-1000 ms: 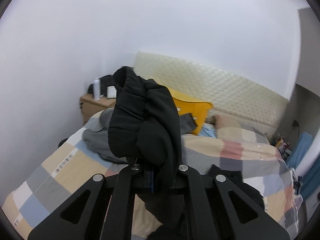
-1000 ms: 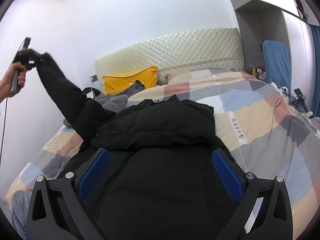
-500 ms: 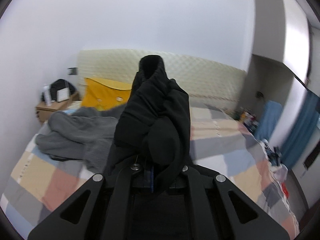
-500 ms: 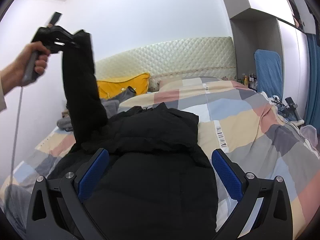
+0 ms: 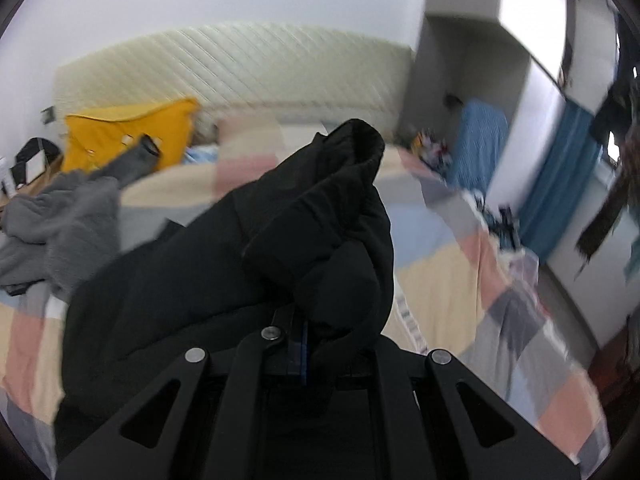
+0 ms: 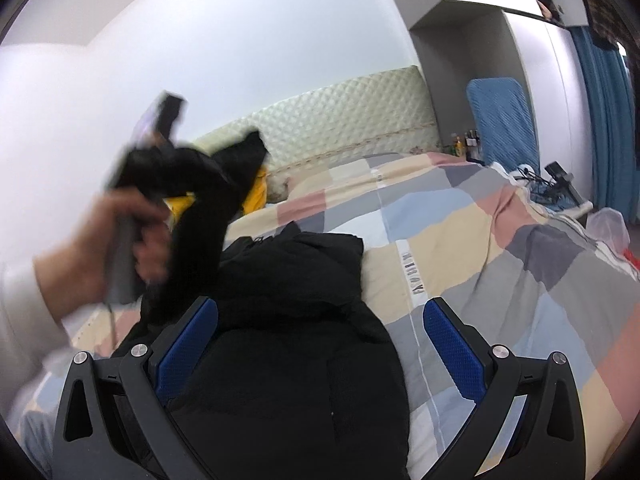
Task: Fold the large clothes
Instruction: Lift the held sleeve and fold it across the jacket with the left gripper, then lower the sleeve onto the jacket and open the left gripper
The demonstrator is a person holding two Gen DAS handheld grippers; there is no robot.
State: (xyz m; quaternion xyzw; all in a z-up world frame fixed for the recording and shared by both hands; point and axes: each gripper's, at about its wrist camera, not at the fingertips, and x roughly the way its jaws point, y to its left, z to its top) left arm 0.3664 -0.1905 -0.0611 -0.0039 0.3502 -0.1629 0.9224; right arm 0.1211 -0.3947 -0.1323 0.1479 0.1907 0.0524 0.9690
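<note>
A black padded jacket (image 6: pixel 288 360) lies spread on the bed's checked cover (image 6: pixel 460 248). My left gripper (image 5: pixel 308 328) is shut on the jacket's sleeve (image 5: pixel 320 216), whose cuff bunches up in front of the camera. In the right wrist view the same sleeve (image 6: pixel 208 216) hangs, blurred, from the left gripper (image 6: pixel 160 160), which a hand (image 6: pixel 116 240) holds above the jacket's left side. My right gripper (image 6: pixel 320 336) is open low over the jacket's body, its blue pads (image 6: pixel 188 340) wide apart with nothing pressed between them.
A grey garment (image 5: pixel 60 224) and a yellow pillow (image 5: pixel 128 136) lie at the bed's head on the left, by the quilted headboard (image 5: pixel 240 64). A blue chair back (image 6: pixel 504 120), blue curtains (image 6: pixel 608 120) and clutter (image 6: pixel 560 188) line the bed's right side.
The left gripper swung with the sleeve from the far left in over the jacket and came lower. The right gripper shifted slightly and stayed open.
</note>
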